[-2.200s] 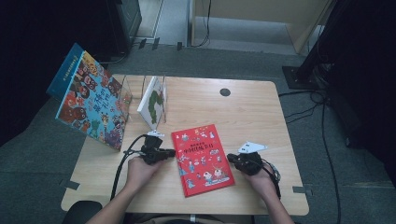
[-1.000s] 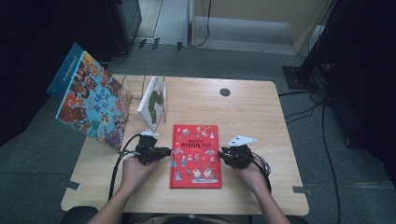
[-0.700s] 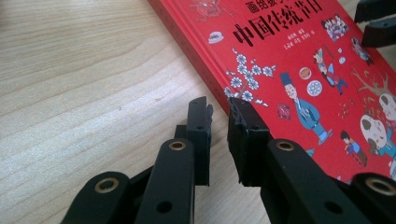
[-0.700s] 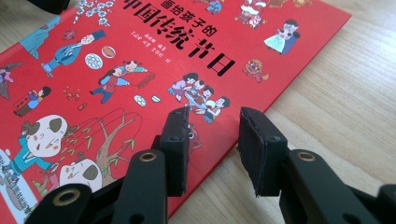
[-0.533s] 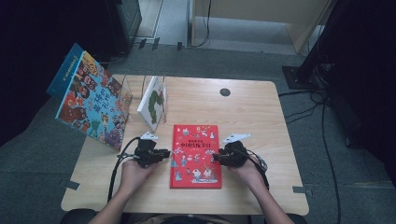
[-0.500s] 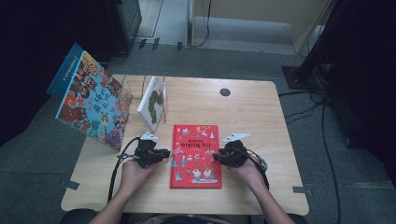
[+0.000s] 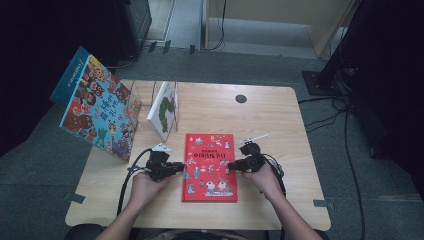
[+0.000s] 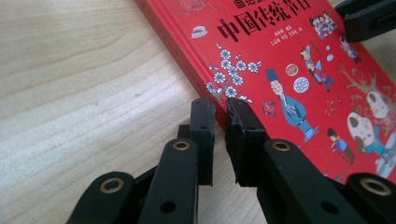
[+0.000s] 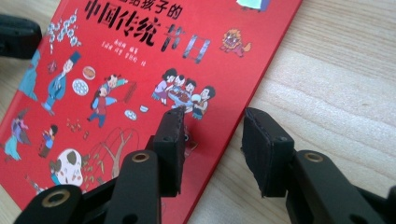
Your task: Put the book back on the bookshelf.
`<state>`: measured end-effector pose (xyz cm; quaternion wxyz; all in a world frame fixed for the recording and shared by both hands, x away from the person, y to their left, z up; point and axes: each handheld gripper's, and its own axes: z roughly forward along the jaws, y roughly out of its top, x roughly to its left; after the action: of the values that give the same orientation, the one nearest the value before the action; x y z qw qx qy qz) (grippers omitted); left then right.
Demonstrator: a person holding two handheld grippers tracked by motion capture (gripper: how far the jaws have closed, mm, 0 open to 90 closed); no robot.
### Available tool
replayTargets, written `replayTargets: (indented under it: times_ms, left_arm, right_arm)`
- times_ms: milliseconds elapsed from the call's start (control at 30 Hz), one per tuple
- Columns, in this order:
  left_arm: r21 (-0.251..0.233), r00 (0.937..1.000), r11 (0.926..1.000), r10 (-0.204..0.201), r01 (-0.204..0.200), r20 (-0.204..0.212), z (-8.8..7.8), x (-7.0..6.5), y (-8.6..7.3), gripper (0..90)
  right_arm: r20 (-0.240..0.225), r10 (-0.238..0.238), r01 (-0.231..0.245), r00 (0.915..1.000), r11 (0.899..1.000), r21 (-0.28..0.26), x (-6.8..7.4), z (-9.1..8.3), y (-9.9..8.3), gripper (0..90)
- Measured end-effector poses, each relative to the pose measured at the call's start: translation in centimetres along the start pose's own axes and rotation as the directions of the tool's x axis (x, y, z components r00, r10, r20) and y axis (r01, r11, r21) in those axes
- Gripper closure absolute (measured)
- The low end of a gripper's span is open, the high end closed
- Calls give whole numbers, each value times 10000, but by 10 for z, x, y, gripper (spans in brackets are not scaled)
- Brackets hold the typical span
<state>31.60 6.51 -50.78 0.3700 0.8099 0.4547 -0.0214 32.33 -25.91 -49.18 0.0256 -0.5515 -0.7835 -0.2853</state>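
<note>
While both grippers flank the red book [image 7: 210,161] (flat) — forearms converge.

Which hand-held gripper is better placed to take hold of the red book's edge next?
Left, probably. The left hand-held gripper has nearly closed jaws at the red book edge. The right hand-held gripper stands open, straddling the opposite edge without pressing it.

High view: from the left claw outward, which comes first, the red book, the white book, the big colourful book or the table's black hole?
1. Red book, just right of the left claw.
2. White book, upright behind it.
3. Colourful book, far left, leaning.
4. Black hole, far right.
</note>
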Motion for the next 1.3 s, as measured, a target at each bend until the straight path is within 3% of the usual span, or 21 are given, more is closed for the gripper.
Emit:
replayTargets:
  times_ms: [100,167,367,633,933,1300]
  left_arm:
    - [125,9999,9998,-150,150,10,1,-2,0,848]
    - [159,10000,9999,-45,46,-69,1,-5,0,872]
    - [264,9998,9996,-77,73,182,2,-7,-2,873]
    - [253,9999,9996,-113,114,-28,3,-9,-1,900]
    - [451,9993,9983,-371,371,6,3,-11,-1,900]
    - [410,9998,9990,-199,199,-2,3,-13,-2,900]
  right_arm:
    - [18,-60,60,10000,10000,73,0,1,3,594]
    - [91,-146,145,9999,9998,105,-1,1,5,594]
    - [49,-114,113,9999,9999,113,-6,3,13,600]
    - [171,381,-385,9991,9990,241,-4,3,14,615]
    - [267,789,-804,9965,9951,572,-5,3,21,649]
    - [191,1282,-1295,9916,9870,953,-8,1,30,667]
